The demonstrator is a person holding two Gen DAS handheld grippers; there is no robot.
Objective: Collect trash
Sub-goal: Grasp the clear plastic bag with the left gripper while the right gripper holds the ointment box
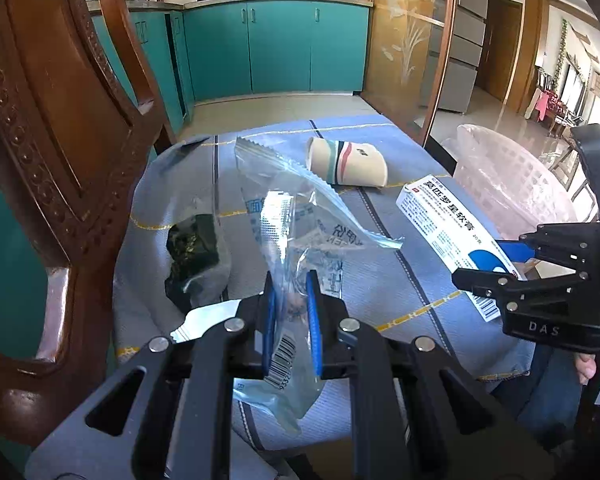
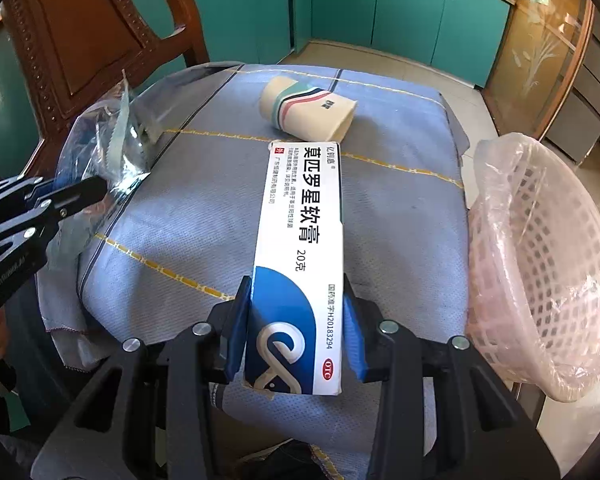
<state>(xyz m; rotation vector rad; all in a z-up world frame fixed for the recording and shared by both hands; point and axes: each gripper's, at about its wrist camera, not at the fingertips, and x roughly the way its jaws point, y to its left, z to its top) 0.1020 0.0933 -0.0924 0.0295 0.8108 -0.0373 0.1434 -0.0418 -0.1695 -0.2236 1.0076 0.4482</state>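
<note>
My left gripper [image 1: 292, 296] is shut on a clear plastic wrapper [image 1: 296, 216] with blue print and a barcode, held above the blue cloth on the chair seat. My right gripper [image 2: 298, 308] is shut on a white and blue ointment box [image 2: 300, 240], which also shows in the left wrist view [image 1: 452, 224]. A paper cup [image 2: 308, 110] with coloured stripes lies on its side further back on the cloth; it also shows in the left wrist view [image 1: 346, 162]. A dark crumpled wrapper [image 1: 194, 252] lies at the left of the seat.
A pink plastic basket [image 2: 540, 264] lined with a clear bag stands just right of the seat, also in the left wrist view [image 1: 512, 188]. The carved wooden chair back [image 1: 60, 140] rises at the left. Teal kitchen cabinets [image 1: 276, 48] stand behind.
</note>
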